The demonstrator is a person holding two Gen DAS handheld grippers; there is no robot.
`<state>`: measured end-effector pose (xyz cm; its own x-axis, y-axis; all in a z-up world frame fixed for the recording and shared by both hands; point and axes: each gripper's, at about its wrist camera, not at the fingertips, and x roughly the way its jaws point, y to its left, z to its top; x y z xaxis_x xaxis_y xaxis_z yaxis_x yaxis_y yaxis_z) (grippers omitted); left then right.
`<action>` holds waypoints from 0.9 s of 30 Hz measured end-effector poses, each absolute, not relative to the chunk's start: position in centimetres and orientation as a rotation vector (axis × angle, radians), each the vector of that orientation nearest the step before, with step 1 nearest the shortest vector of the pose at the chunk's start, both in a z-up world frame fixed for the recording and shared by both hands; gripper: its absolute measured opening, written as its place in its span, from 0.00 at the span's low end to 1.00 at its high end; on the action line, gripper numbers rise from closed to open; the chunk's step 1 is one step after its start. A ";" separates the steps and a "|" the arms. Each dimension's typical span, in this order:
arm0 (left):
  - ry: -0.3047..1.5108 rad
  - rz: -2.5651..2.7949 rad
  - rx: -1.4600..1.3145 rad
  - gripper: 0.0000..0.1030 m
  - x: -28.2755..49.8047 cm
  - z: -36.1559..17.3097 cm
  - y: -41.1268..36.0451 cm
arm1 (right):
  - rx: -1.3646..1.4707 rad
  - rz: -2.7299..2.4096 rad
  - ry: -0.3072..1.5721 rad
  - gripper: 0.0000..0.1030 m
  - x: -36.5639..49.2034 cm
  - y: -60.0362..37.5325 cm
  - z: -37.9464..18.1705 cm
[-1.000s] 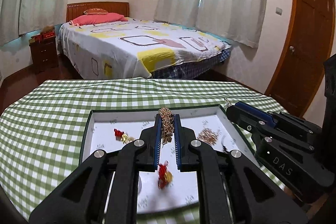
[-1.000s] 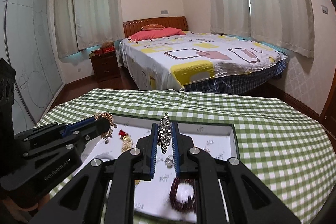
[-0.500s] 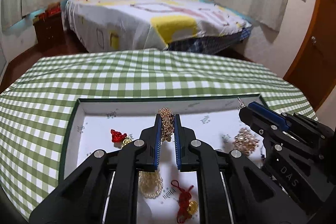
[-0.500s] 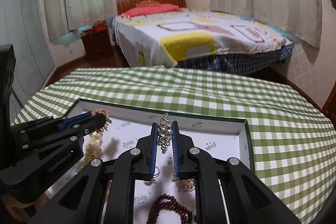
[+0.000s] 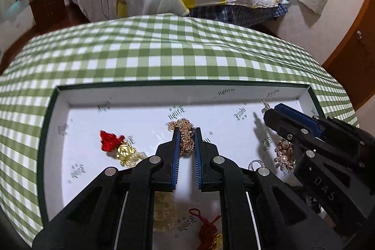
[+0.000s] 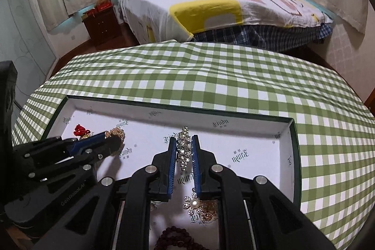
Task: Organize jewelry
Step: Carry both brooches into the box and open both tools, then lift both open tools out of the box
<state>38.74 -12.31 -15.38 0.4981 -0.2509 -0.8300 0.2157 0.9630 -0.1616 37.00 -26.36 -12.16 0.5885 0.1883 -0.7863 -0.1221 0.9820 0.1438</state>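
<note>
A shallow white box (image 5: 145,95) with a dark green rim lies on the green checked tablecloth. My left gripper (image 5: 186,130) is shut on a bunch of gold chain (image 5: 186,138) low over the box floor. My right gripper (image 6: 184,138) is shut on a rhinestone brooch (image 6: 184,151), also low inside the box (image 6: 290,156). In the left wrist view the right gripper (image 5: 269,113) shows at the right. In the right wrist view the left gripper (image 6: 114,136) shows at the left, the gold chain (image 6: 117,132) at its tip.
Loose in the box lie a red knot charm with a gold coin (image 5: 117,144), a pearl brooch (image 5: 284,155), a second red charm (image 5: 207,230), a flower brooch (image 6: 195,204) and dark red beads (image 6: 178,238). A bed (image 6: 211,4) stands beyond the table.
Both grippers have sunk and tipped downward toward the box floor, each still holding its piece. The box now fills more of both views.
</note>
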 end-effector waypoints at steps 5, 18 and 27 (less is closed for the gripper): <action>1.011 -0.283 -0.002 0.17 38.8 -15.3 -12.9 | 0.081 0.177 0.948 0.16 37.1 -26.3 -12.6; 0.988 -0.248 -0.020 0.49 39.1 -15.0 -12.5 | 0.076 0.120 0.919 0.41 36.5 -27.0 -12.3; 0.903 -0.185 -0.007 0.74 37.7 -13.6 -11.0 | 0.063 0.068 0.863 0.67 35.3 -27.8 -11.4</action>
